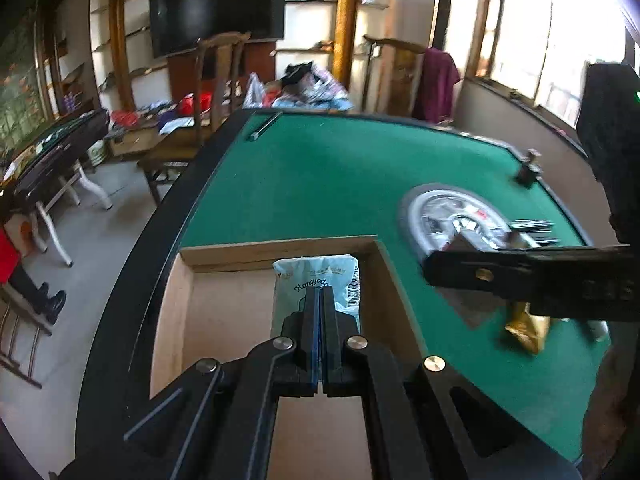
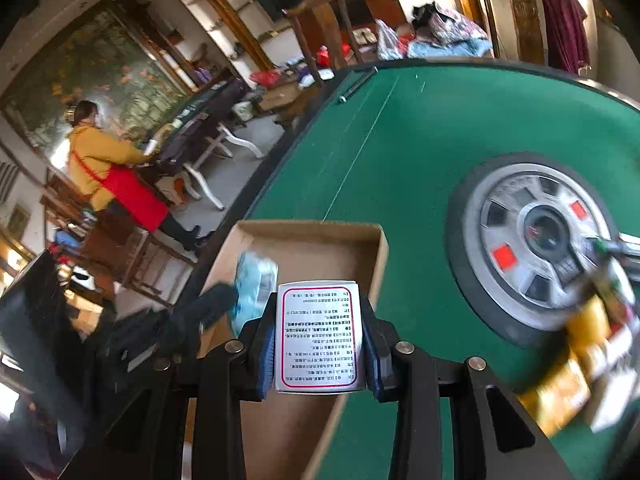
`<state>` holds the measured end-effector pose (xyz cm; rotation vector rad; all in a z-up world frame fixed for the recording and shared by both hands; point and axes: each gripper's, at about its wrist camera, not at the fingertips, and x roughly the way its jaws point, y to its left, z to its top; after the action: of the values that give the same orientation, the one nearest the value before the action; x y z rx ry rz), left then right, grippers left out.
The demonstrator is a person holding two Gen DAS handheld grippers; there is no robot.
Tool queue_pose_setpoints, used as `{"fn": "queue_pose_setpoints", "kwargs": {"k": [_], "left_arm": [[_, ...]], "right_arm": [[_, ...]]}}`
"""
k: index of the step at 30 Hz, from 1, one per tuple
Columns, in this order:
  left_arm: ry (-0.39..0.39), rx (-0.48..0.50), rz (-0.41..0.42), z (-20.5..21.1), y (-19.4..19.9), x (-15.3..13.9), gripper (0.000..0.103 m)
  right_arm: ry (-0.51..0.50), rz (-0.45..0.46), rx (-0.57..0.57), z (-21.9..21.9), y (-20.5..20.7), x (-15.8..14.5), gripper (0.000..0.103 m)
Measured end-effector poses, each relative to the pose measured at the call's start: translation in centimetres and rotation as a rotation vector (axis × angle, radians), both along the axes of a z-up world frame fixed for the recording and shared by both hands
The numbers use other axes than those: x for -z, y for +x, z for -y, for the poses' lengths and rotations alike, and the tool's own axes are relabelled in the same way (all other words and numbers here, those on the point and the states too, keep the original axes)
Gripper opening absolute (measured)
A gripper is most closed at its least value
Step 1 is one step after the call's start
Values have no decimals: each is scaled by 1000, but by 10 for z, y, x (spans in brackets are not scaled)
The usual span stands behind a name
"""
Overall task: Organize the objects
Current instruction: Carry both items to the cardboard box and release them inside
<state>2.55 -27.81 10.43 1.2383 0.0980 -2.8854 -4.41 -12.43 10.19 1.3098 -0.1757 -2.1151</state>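
Cardboard box [image 2: 376, 248], crinkly blue packet [image 2: 256, 280] inside; green felt table [image 2: 400, 152].

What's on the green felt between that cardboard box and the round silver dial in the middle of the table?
Nothing: between the cardboard box and the silver dial there is only bare green felt, shown best by the right wrist view.

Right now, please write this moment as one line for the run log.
left gripper: shut on blue packet, over box | right gripper: shut on white carton, near box | table: other items left
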Motion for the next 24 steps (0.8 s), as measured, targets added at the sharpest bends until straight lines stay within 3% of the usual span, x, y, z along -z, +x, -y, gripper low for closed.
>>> {"fn": "queue_pose_setpoints", "kwargs": {"k": [2,9,17,19,21,24], "left_arm": [[18,-14,23,10,-11,10,0],[53,-37,52,27,-33,41,0],[70,-52,46,25,-38,48,2],[64,-60,39,25,-36,46,18],[70,-77,18,28,-33,41,57],[61,-98,-17,28,-24,30,61]], "right_arm": [[17,44,12,19,-16,15,39],[141,38,57,46,-39,51,39],[196,11,64,52,-50,58,40],[183,17,65,50,-50,58,49],[153,17,68,47,-50,56,52],[124,-6,93,36,-46,44,60]]}}
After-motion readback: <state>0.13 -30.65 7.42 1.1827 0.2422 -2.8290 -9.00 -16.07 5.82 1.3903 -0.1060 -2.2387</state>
